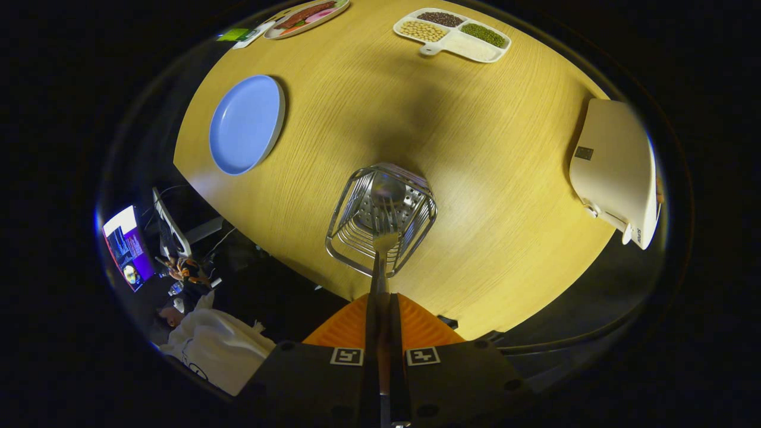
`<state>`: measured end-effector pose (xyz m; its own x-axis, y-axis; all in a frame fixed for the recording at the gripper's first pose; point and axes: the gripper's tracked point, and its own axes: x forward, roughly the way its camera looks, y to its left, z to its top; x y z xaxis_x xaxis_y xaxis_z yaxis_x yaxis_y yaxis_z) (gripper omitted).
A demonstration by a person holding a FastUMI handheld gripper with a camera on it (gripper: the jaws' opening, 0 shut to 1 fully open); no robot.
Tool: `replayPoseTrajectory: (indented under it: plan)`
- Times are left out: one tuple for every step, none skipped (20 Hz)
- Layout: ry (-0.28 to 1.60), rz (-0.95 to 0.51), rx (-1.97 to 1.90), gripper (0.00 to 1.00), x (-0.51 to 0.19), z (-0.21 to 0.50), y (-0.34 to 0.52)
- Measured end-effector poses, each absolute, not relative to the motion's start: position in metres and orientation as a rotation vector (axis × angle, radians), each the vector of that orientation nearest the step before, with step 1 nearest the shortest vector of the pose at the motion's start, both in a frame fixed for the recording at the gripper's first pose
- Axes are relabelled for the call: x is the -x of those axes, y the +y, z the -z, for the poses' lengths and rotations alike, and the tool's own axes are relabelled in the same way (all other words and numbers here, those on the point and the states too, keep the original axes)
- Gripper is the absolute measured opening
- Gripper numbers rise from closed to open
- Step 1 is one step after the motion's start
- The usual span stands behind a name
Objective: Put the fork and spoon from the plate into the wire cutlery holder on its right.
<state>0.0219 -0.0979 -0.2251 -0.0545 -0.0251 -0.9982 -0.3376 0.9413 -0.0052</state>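
In the gripper view, the gripper (380, 333) looks steeply down on the table (487, 154), and its two orange fingers (351, 327) are pressed together on the handle of the fork (383, 238). The fork hangs with its tines down, over the opening of the wire cutlery holder (380, 220) near the table's near edge, probably so that it can drop straight in. A rounded metal shape inside the holder may be the spoon; I cannot tell surely. The blue plate (247, 125), by the left edge, is bare.
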Motion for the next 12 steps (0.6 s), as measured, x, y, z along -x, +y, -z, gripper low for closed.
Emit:
replayPoseTrajectory:
  plan:
    - [1.607, -0.265, 0.28, 0.12, -0.024, 0.225, -0.096]
    - [1.597, -0.268, 0.279, 0.14, -0.026, 0.224, -0.093]
    - [1.581, -0.272, 0.274, 0.16, -0.029, 0.222, -0.092]
    - [1.563, -0.277, 0.263, 0.24, -0.031, 0.219, -0.09]
    - [1.543, -0.285, 0.249, 0.31, -0.033, 0.217, -0.086]
    - [1.516, -0.294, 0.23, 0.46, -0.035, 0.212, -0.082]
    - [1.488, -0.307, 0.203, 0.52, -0.037, 0.207, -0.076]
    - [1.459, -0.317, 0.18, 0.69, -0.036, 0.201, -0.072]
    - [1.43, -0.323, 0.16, 0.86, -0.036, 0.195, -0.07]
    - [1.398, -0.329, 0.139, 0.95, -0.035, 0.19, -0.067]
    - [1.367, -0.328, 0.124, 0.97, -0.034, 0.184, -0.067]
    - [1.334, -0.323, 0.106, 0.98, -0.032, 0.178, -0.066]
